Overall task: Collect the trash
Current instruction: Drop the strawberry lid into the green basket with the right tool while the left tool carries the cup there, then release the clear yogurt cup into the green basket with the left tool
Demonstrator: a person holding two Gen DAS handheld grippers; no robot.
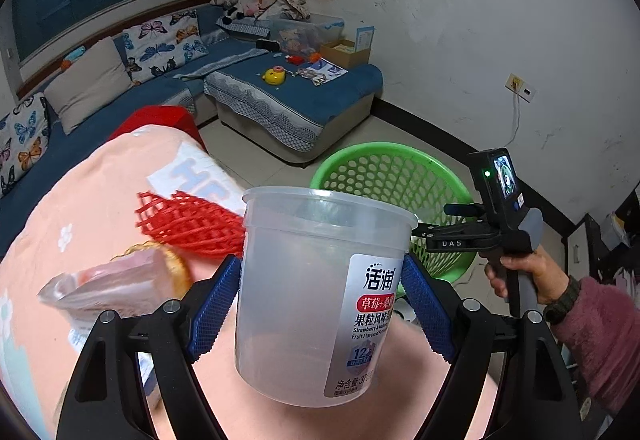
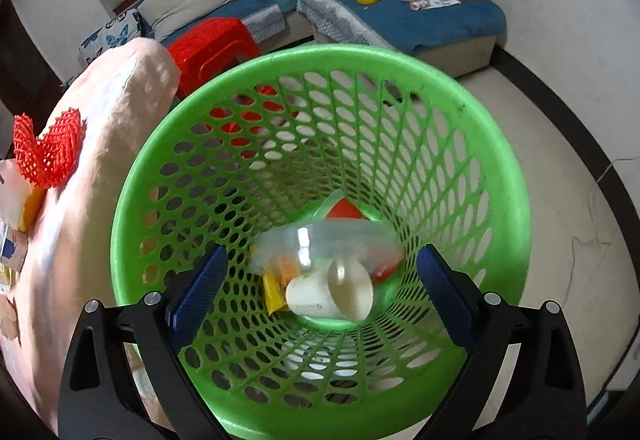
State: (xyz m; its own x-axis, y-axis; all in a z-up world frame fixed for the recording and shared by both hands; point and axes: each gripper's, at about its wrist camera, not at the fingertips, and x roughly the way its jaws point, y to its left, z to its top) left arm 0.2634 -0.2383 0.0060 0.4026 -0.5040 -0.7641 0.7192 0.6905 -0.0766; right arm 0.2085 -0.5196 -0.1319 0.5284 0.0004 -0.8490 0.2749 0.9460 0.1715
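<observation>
My left gripper is shut on a clear plastic yogurt cup, held upright above the pink-covered surface. A red foam net and a pink wrapped packet lie on that surface to the left. The green mesh basket stands on the floor beyond the cup. My right gripper is open and empty over the basket, looking down at a white paper cup, a clear plastic container and yellow and red wrappers inside. The right gripper also shows in the left wrist view.
A red plastic stool stands behind the basket. A blue sofa with cushions, toys and boxes lines the far wall. The red net and some packets sit on the pink surface left of the basket. Tiled floor lies to the right.
</observation>
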